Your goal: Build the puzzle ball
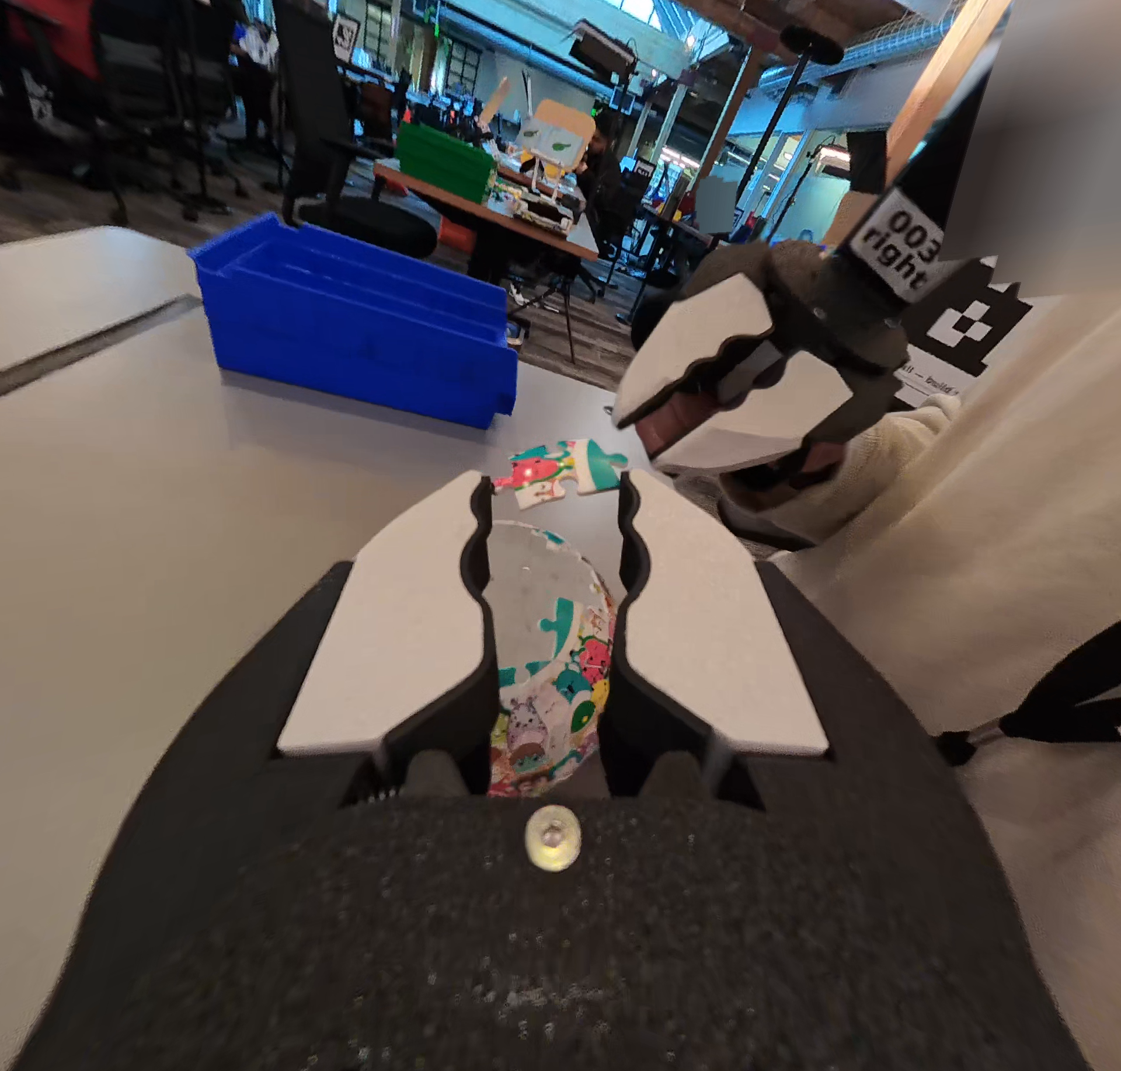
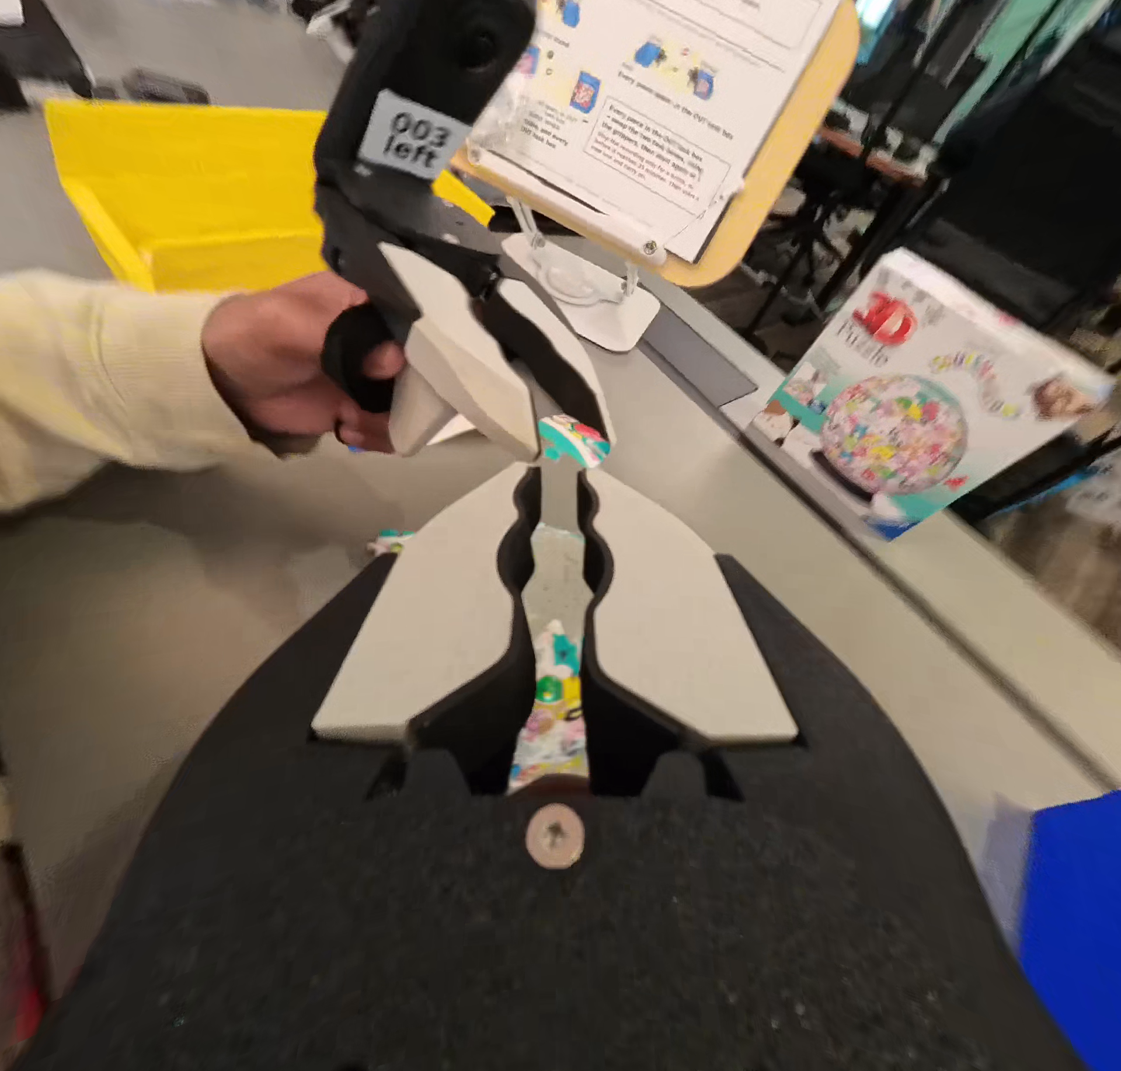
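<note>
The build looks to be partly done: a curved, bowl-like section of joined cardboard puzzle pieces with a plain grey inside and a bright cartoon-printed outside [image 1: 549, 648] shows below the grippers, apparently resting on the pale grey tabletop [image 1: 151, 526], and it covers only part of a sphere, so many pieces are probably left to fit. The left gripper [image 1: 555, 484] is clenched on a small flat cluster of teal, red and white puzzle pieces [image 1: 561, 469], pinching it across its fingertips; the right wrist view shows the same cluster at those tips, lifted off the tabletop. The right gripper [image 2: 558, 478] faces it closely with its jaws narrowly parted and nothing visible between them. My guess is that the cluster is to be joined to the shell's open edge. One more loose printed piece [image 2: 388, 541] lies on the tabletop beneath the person's left hand [image 2: 285, 369]. A deep blue plastic bin [image 1: 358, 326] stands toward the far edge of the tabletop, a bright yellow plastic bin [image 2: 182, 193] near another edge, and a printed instruction sheet on a clear stand [image 2: 637, 102] beside it. The puzzle's cardboard box picturing the finished ball [image 2: 922, 399] sits tilted at the right edge. Beyond is an open workshop with black office chairs, cluttered tables and a timber ceiling.
</note>
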Action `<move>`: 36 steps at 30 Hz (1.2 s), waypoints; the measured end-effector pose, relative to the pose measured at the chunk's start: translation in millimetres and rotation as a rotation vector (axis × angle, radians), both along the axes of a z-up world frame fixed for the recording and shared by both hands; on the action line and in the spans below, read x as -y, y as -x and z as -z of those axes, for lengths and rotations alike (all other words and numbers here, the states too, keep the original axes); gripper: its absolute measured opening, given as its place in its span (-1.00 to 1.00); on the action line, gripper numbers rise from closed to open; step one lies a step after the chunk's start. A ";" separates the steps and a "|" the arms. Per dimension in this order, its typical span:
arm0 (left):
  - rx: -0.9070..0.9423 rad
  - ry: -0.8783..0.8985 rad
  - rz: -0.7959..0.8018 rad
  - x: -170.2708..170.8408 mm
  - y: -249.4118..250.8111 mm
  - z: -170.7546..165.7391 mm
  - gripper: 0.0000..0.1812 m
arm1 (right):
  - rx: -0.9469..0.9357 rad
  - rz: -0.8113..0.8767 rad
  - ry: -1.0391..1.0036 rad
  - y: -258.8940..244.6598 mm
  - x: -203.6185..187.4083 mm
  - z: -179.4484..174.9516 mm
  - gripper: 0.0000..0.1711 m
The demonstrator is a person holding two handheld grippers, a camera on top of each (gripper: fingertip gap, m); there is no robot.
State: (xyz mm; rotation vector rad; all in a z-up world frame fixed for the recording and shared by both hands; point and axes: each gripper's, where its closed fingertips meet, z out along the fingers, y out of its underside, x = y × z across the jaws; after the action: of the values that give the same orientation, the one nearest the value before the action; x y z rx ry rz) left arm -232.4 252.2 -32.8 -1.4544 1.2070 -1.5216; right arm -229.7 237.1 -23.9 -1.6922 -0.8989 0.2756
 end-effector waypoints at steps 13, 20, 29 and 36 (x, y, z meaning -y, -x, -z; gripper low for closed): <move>-0.173 0.151 0.070 1.8 -13.0 4.6 -0.57 | 0.798 -0.138 -0.537 -3.2 -19.0 9.2 -0.92; -0.182 0.154 0.083 -7.8 -11.9 18.2 -0.55 | 0.874 -0.138 -0.527 -4.3 -27.6 22.2 -0.93; -0.168 0.193 0.151 -34.5 -8.2 24.2 -0.65 | 0.936 -0.110 -0.399 -9.2 -52.2 25.2 -0.97; -0.078 0.367 0.211 -47.4 -6.3 32.2 -0.56 | 0.918 -0.119 -0.418 -20.8 -60.9 29.5 -0.98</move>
State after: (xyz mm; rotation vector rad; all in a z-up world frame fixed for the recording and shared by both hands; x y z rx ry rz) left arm -226.1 299.6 -65.0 -1.6748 1.2016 -1.9251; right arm -208.9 298.0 -53.4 -1.3396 -1.5915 -0.6348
